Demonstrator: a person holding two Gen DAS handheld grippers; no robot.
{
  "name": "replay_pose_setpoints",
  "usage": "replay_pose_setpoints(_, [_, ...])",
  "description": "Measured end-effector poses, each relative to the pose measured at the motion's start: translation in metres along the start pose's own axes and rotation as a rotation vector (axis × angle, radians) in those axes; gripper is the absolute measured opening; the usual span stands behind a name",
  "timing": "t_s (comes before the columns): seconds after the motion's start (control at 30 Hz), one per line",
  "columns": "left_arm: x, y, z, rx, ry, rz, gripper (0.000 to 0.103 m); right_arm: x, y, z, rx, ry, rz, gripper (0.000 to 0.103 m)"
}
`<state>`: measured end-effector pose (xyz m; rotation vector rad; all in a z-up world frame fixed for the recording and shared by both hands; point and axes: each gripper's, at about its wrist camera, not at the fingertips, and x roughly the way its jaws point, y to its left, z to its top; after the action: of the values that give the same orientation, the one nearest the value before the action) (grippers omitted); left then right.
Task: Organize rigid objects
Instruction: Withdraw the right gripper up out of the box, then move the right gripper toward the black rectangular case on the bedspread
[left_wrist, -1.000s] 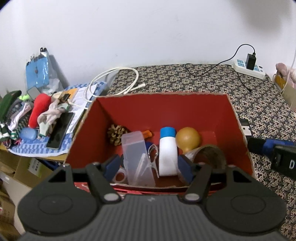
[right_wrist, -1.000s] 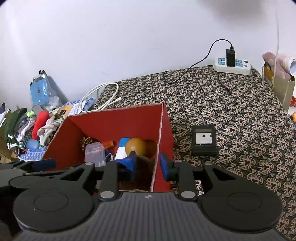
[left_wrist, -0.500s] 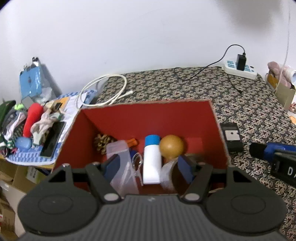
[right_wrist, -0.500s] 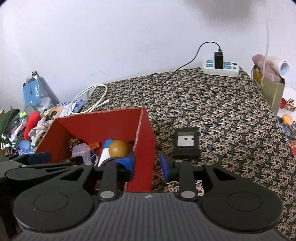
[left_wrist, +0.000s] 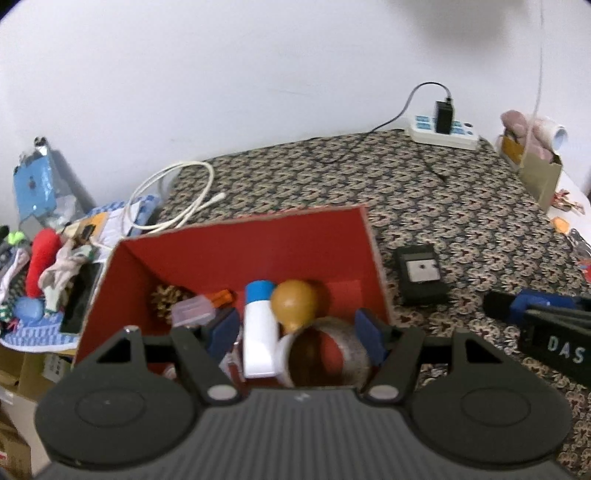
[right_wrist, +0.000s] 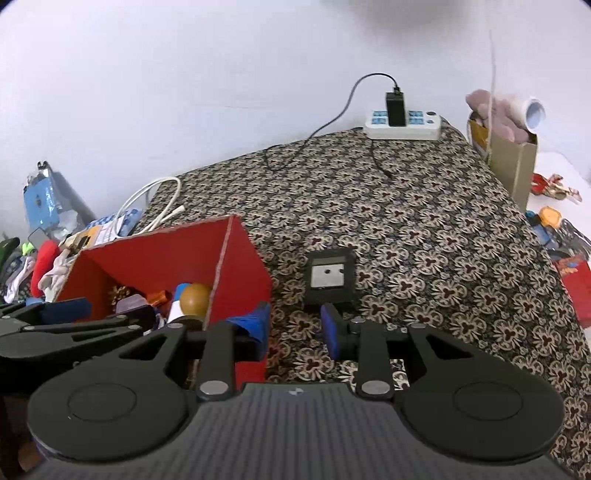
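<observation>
One open red cardboard box (left_wrist: 236, 251) holds one white bottle with a blue cap (left_wrist: 259, 332), one orange-brown ball (left_wrist: 294, 303), one pine cone (left_wrist: 168, 297), one clear plastic case (left_wrist: 192, 312) and one brown tape roll (left_wrist: 328, 356). One black rectangular device (right_wrist: 330, 277) lies at the box's 3 o'clock; one white power strip (right_wrist: 403, 125) sits at 1 o'clock.

I'm in a home bedroom: patterned bedspread (right_wrist: 406, 236), power strip (right_wrist: 404, 125) by the white wall, clothes pile (left_wrist: 40, 266), plush toy (right_wrist: 495, 110) in a bag.
</observation>
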<state>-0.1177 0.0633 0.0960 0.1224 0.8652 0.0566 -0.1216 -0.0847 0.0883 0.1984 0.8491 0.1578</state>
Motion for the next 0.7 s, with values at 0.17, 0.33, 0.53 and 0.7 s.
replay_pose_setpoints(0.17, [-0.001,-0.018,0.002,0.037,-0.008,-0.02,0.067,-0.001,-0.016,-0.001,0.035,0.001,-0.023,0.014])
replay_pose_setpoints(0.33, [0.002,-0.034,0.003,0.061,-0.001,-0.032,0.067,-0.003,-0.032,-0.003,0.057,0.002,-0.05,0.015])
replay_pose_setpoints(0.53, [0.006,-0.046,0.005,0.076,0.011,-0.039,0.067,-0.003,-0.048,-0.006,0.08,0.013,-0.068,0.015])
replay_pose_setpoints(0.7, [0.008,-0.053,0.003,0.086,0.019,-0.042,0.067,-0.001,-0.057,-0.006,0.085,0.024,-0.068,0.016])
